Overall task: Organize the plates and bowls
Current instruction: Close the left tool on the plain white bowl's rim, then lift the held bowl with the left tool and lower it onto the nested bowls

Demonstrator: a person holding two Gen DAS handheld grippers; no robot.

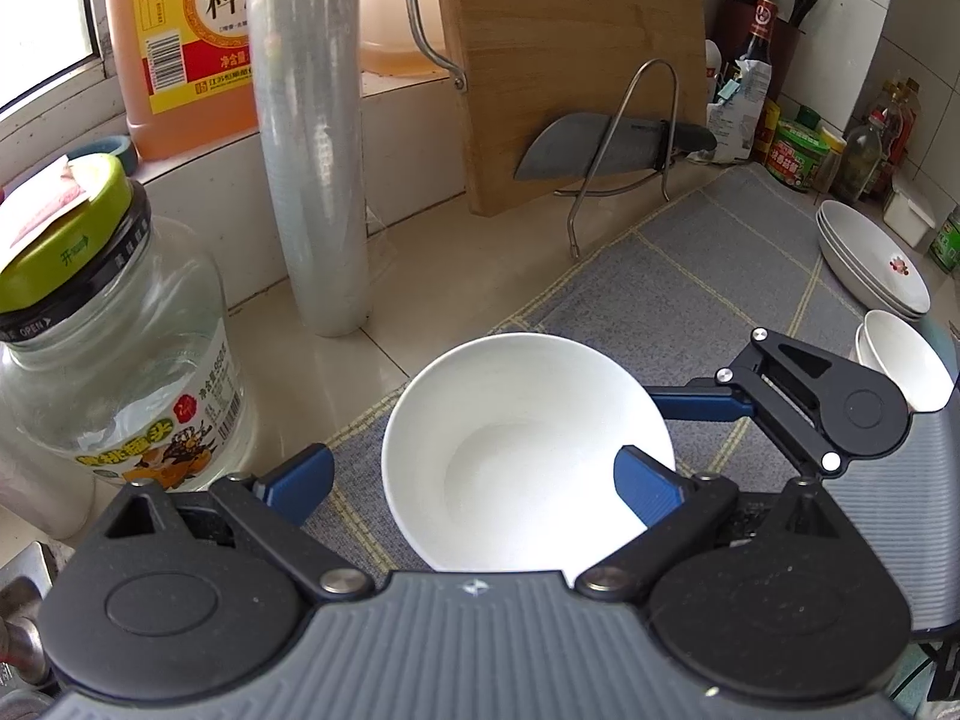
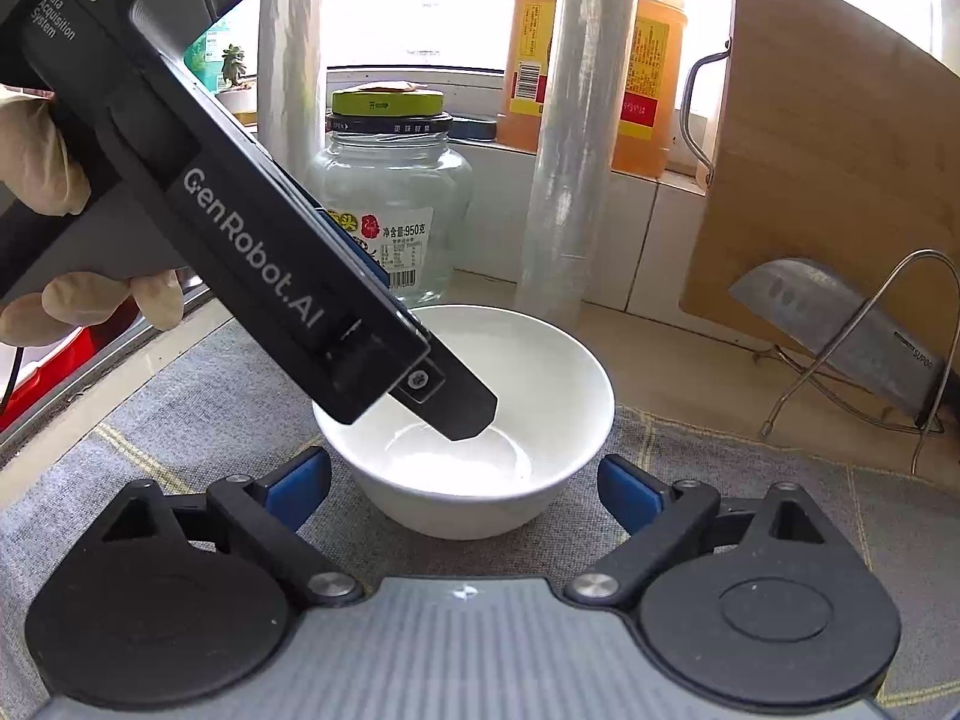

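Observation:
A white bowl (image 1: 522, 450) (image 2: 468, 450) stands upright on a grey checked mat (image 1: 690, 276). My left gripper (image 1: 474, 453) is open above it. Its left finger is outside the bowl and its right finger (image 1: 645, 492) dips inside, seen as a black tip (image 2: 465, 411) in the right wrist view. My right gripper (image 2: 463, 459) straddles the bowl's near side, with its blue pads (image 2: 300, 486) close to the wall and slivers of mat showing between. It appears open. One of its fingers (image 1: 702, 405) reaches the bowl's rim. Stacked white plates (image 1: 870, 258) and small bowls (image 1: 900, 366) sit at the right.
A glass jar (image 1: 120, 360) with a green lid and a roll of film (image 1: 312, 180) stand just behind the bowl. A cutting board (image 1: 570, 60) leans on a wire rack with a cleaver (image 1: 600, 150). Bottles line the back right wall. A gloved hand (image 2: 36, 150) holds the left gripper.

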